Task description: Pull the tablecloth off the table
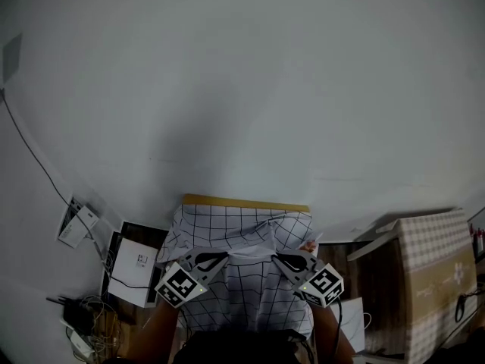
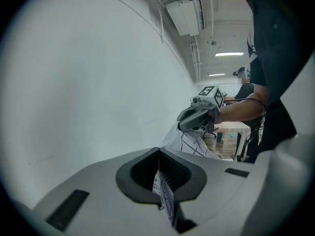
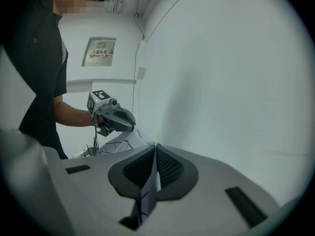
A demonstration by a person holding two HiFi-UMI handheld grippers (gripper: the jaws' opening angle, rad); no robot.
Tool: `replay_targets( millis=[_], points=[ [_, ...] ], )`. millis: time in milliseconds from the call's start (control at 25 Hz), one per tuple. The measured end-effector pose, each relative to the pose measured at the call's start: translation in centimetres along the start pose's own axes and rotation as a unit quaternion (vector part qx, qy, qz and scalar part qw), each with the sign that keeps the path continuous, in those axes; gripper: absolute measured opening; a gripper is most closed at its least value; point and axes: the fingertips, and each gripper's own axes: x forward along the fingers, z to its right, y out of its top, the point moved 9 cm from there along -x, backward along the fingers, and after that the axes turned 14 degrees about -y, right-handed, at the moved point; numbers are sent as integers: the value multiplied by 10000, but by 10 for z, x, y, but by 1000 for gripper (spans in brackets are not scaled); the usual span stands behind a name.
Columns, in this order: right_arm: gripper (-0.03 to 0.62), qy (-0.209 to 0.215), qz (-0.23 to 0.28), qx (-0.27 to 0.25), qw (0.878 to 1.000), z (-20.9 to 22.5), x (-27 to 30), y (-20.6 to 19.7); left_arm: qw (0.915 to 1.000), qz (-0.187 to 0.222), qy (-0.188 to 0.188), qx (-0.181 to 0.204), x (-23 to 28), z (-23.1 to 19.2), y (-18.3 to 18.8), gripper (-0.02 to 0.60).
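As the head view shows, the cloth (image 1: 242, 230) lies over the table (image 1: 246, 201), with its near edge raised above the table's near side between the left gripper (image 1: 216, 258) and the right gripper (image 1: 286, 261).

Left gripper view: jaws closed tight on a cloth fold (image 2: 165, 200), likely so the pull won't slip.

Right gripper view: jaws likewise clamped on cloth (image 3: 147, 191). Two spaced grips should keep the pull even across the table.
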Motion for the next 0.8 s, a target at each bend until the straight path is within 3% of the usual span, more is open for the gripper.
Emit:
replay_targets(
  millis=[200, 440, 600, 800],
  points=[
    [21, -97, 127, -121, 9998, 7, 1, 14, 9999, 74, 53, 125, -4, -8, 15, 14],
    [21, -85, 648, -86, 9978, 12, -2, 51, 9985, 422, 271, 235, -21, -21, 43, 14],
    [21, -156, 1089, 130, 9938, 30, -8, 78, 9954, 877, 263, 292, -25, -31, 75, 14],
    [21, -232, 1472, 111, 9888, 46, -11, 124, 9912, 1145, 283, 598, -37, -45, 121, 15]
  ],
)
